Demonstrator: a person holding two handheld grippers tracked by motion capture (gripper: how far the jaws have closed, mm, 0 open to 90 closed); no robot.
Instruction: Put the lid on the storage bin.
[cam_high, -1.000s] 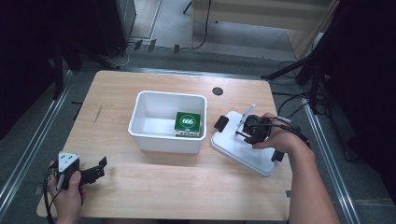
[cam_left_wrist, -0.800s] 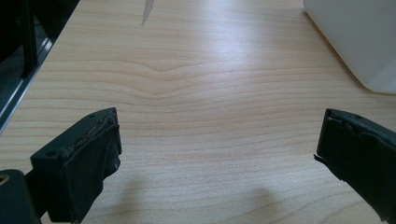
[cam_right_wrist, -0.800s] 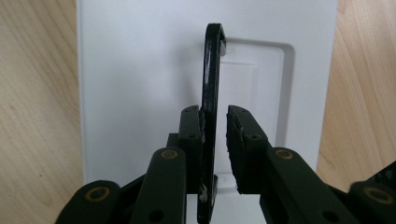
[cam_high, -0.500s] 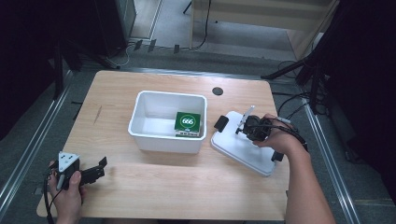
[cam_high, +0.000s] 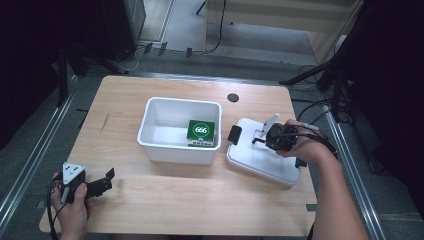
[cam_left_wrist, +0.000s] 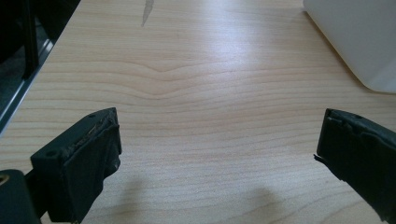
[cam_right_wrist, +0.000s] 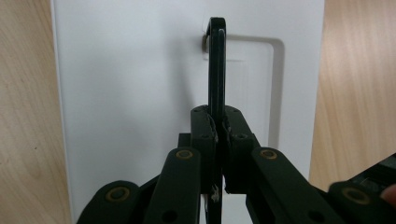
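A white lid (cam_high: 262, 161) lies flat on the table to the right of a white bin (cam_high: 175, 155). In the bin stands a green box (cam_high: 201, 131) marked 666. My right gripper (cam_high: 261, 140) is over the lid, shut on its thin black handle (cam_right_wrist: 216, 65), which stands upright between the pads. In the right gripper view the gripper (cam_right_wrist: 217, 126) pinches the handle's near end above the lid (cam_right_wrist: 130, 84). My left gripper (cam_high: 106, 181) rests at the table's front left corner, open. Between its jaws (cam_left_wrist: 219, 154) is only bare wood.
A black clip (cam_high: 234, 134) sits on the lid's end nearest the bin. A dark round hole (cam_high: 232, 97) is in the tabletop behind the bin. One corner of the bin (cam_left_wrist: 355, 37) appears at the upper right of the left gripper view. Cables and dark stands lie beyond the right edge.
The right hand has shifted slightly over the lid. The left hand and its gripper have stayed where they were.
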